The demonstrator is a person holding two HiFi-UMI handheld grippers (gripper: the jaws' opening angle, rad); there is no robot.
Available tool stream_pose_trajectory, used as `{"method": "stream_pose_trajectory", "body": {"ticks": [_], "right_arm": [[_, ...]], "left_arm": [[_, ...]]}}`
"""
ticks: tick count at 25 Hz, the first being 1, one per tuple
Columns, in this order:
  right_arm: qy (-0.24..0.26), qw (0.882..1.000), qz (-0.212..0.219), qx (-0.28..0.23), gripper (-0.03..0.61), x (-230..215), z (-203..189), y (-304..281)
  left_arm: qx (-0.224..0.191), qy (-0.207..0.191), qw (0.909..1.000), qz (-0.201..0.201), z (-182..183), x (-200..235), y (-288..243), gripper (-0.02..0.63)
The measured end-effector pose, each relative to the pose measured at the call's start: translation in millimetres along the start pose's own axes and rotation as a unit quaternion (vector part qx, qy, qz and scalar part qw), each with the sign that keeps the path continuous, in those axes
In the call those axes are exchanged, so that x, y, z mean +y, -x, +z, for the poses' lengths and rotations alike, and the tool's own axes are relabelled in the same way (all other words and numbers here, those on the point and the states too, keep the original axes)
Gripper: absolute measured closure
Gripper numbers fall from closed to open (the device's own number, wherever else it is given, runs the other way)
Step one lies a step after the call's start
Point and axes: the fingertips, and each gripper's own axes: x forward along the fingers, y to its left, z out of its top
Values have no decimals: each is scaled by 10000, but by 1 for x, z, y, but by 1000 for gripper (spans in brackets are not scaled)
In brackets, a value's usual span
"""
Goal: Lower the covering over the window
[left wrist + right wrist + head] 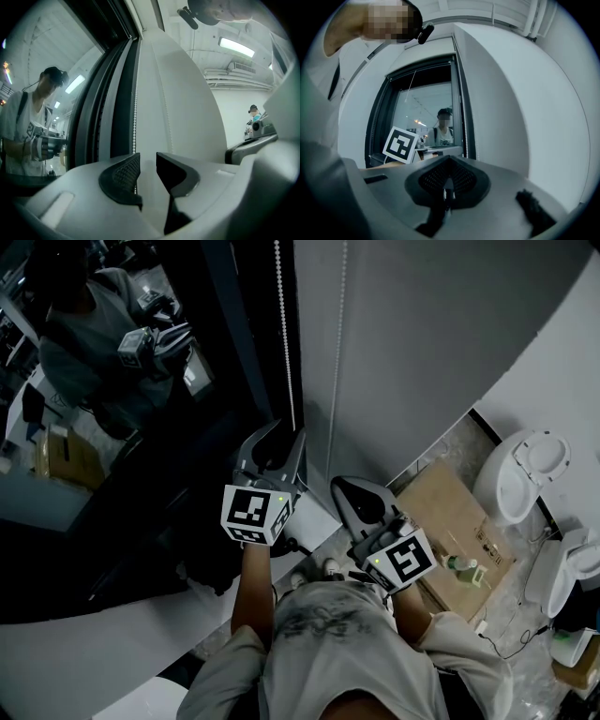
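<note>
one chain [135, 122] hangs beside jaws, left gripper view.

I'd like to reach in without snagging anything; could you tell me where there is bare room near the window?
The plain wall right of the bead chains is bare, above the right hand-held gripper. The cardboard on the floor has open patches. Crowded: the strip along window frame and chains, where the left hand-held gripper sits, and around the white fixtures.
</note>
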Motion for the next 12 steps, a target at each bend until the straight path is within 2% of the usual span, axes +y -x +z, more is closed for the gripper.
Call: {"method": "stream_pose_trajectory", "body": {"ticks": [12], "right_arm": [[96, 9999, 35, 119, 563, -2, -6, 2]], "left_arm": [[188, -69, 9991, 378, -10, 23, -30, 471]]}}
